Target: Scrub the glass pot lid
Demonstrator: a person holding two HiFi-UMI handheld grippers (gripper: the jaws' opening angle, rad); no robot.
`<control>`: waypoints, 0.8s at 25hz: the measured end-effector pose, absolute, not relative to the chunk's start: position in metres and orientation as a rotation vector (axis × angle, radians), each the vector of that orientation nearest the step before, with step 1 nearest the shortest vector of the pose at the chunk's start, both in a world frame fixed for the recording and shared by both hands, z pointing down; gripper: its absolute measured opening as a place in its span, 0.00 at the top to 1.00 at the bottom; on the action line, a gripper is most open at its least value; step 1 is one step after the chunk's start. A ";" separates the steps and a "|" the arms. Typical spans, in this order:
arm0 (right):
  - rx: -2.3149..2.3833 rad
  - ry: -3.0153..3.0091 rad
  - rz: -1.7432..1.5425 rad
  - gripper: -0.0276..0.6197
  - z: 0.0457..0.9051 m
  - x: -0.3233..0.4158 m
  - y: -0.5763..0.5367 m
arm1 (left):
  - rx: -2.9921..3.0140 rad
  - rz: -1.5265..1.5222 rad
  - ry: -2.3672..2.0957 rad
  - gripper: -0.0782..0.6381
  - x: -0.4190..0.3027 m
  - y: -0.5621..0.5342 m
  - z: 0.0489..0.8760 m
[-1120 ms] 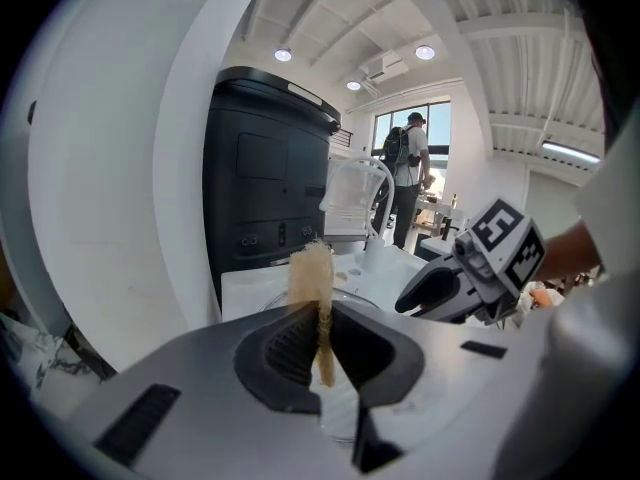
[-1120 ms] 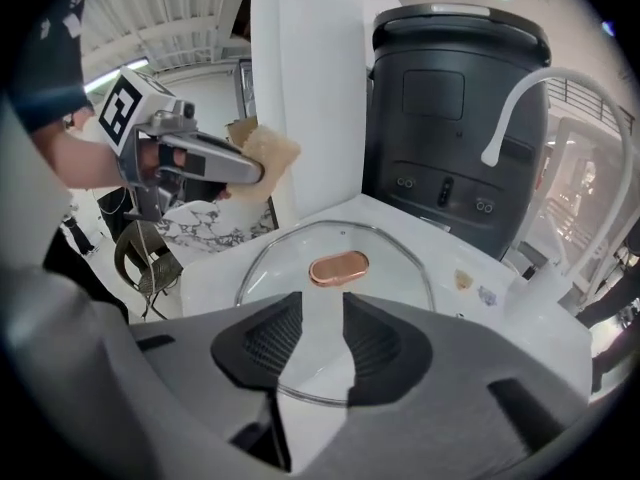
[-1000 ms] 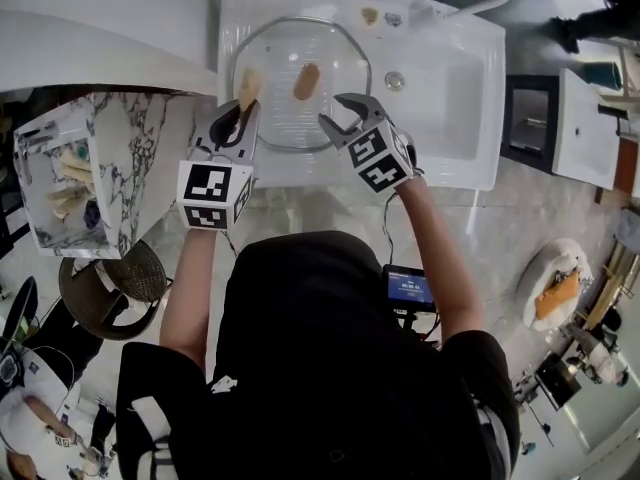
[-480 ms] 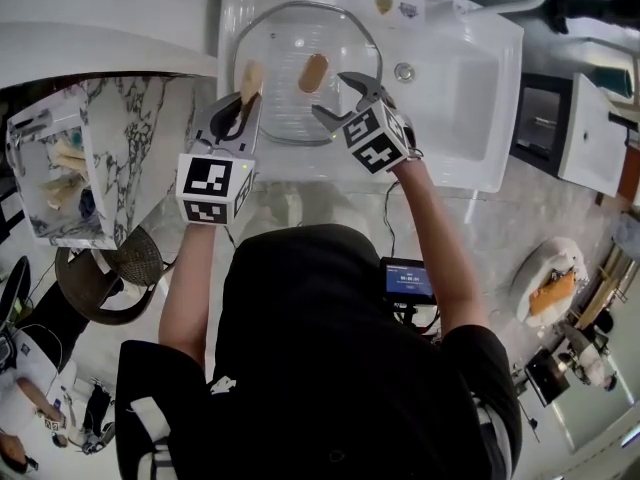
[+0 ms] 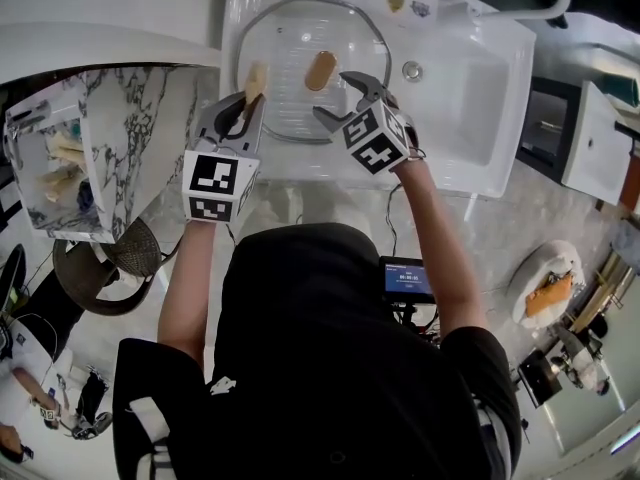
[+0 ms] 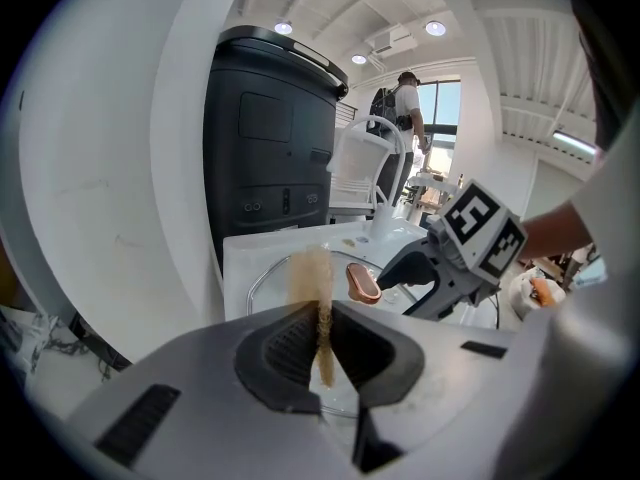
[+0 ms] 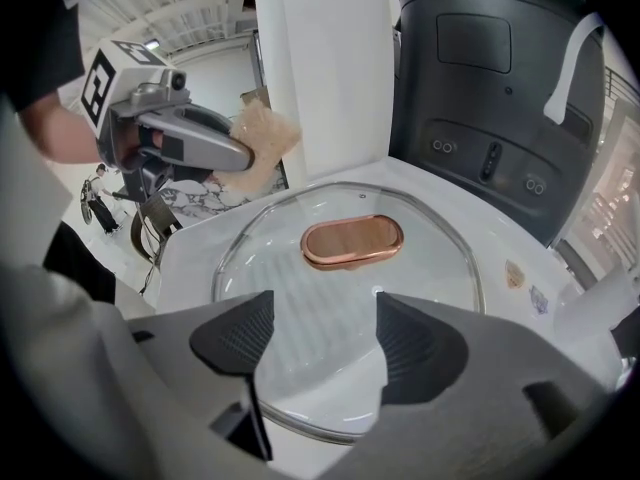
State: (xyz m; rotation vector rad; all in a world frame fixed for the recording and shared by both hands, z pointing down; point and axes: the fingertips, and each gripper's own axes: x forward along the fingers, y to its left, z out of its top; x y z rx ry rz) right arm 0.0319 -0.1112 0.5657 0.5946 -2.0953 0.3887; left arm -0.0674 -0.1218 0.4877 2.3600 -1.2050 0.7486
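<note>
Over the white sink basin (image 5: 455, 93), my two claws hang above the round clear glass pot lid (image 5: 285, 58), which lies flat in the basin with its oval copper-coloured handle (image 5: 320, 70) facing up.

My left claw (image 5: 246, 103) is clamped on a thin tan scouring pad (image 5: 253, 78). In the left gripper view the pad (image 6: 312, 273) stands on edge, pinched between the two dark ribbed pads of that claw (image 6: 322, 318), its upper end sticking out past the tips. From the head view the pad sits over the lid's left rim; whether it touches the glass I cannot tell.

My right claw (image 5: 338, 98) has just been opening and now stands wide, gripping nothing. In the right gripper view its jaws (image 7: 325, 333) frame the near part of the glass lid (image 7: 345, 283), neither pad pressing on it, with the copper handle (image 7: 352, 240) just beyond and the left claw's pad (image 7: 262, 133) raised at the far left.

A dark grey appliance (image 7: 480, 98) stands behind the basin, and a marble-veined worktop (image 5: 140, 138) lies to its left.
</note>
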 end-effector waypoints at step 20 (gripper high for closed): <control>0.571 -2.059 0.363 0.48 0.572 0.030 -0.110 | 2.439 0.939 -1.167 0.87 -0.070 -0.130 0.511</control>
